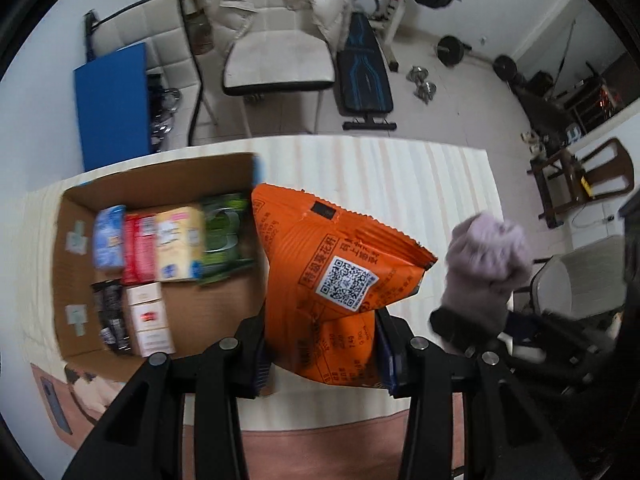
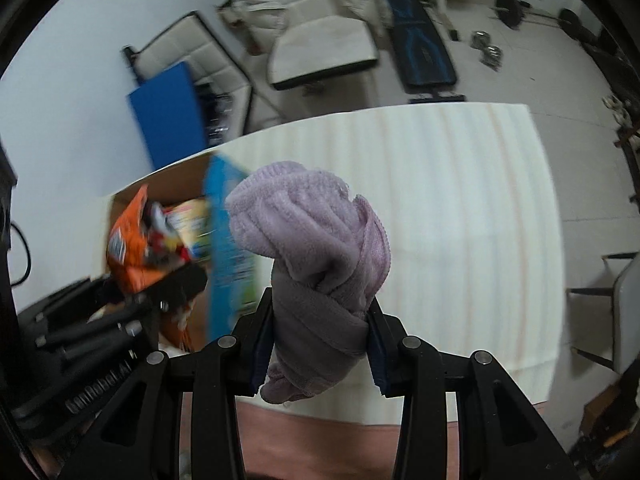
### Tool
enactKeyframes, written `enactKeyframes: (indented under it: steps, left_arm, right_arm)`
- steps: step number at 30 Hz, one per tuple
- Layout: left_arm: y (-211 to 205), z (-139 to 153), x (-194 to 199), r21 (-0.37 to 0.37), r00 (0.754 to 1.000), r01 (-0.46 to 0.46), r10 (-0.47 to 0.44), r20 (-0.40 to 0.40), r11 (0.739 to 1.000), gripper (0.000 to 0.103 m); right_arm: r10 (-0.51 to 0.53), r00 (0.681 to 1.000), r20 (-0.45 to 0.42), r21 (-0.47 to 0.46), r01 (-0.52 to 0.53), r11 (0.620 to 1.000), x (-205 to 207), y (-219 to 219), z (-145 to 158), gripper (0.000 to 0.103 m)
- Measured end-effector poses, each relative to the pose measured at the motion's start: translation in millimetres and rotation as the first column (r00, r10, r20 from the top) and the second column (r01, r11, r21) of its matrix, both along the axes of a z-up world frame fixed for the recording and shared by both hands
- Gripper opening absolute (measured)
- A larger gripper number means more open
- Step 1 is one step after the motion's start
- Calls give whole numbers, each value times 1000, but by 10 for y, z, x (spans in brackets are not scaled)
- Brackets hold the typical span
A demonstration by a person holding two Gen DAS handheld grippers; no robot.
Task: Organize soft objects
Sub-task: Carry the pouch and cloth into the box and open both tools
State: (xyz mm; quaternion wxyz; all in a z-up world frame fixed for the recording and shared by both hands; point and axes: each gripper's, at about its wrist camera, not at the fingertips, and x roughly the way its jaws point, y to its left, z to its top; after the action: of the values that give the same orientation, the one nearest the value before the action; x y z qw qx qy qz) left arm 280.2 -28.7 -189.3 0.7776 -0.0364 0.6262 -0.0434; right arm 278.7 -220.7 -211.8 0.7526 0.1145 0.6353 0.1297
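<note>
So the left claw [image 1: 320, 356] is clamped tight on an orange snack bag [image 1: 332, 264], pinching it near the bottom end with a finger on each side. The bag stands up out of the claw, long axis running away from the camera and leaning a bit to the left, crimped top edge at the far end. The side with the QR code faces the camera. The bag's very bottom is tucked behind the fingers, so that part is cut off.

The bag is held over the desk [image 1: 400, 176], just right of an open cardboard box [image 1: 160, 184]. The box sits on the left part of the desk and holds a row of packets: blue, red, pale yellow and green along the far side, a black one and some white-and-red ones nearer. It's all motion-blurred, so none of the labels are readable.

The right claw [image 2: 320, 336] is shut on a lilac towel [image 2: 316, 240], bunched into a lump. Its long axis runs up and away from the fingers, with the fat rolled end farthest out and a small tail hanging below the grip. It's over the near middle of the desk, right of the box. From the left wrist view it's only a blurry lilac blob at the right.
</note>
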Motion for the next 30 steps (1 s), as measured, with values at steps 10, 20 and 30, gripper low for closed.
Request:
enactKeyframes:
  steps: [10,20,30]
  left_arm:
    - [1272,91,-156,14,994,-109,109,8,994,39]
    - [1598,-888,-53,-20,970,-108,100,-221,994,39]
    - [1634,-1657,70,-102,918,-108,60,-392,989,39]
  right_arm:
    - [110,994,11,72,-111,991,-295,1387,98,43]
    - [136,988,-78,-3,-137,991,-240,1879,-493,43]
    - [131,977,-166,-76,-145,987,-146,2120,-1137,43]
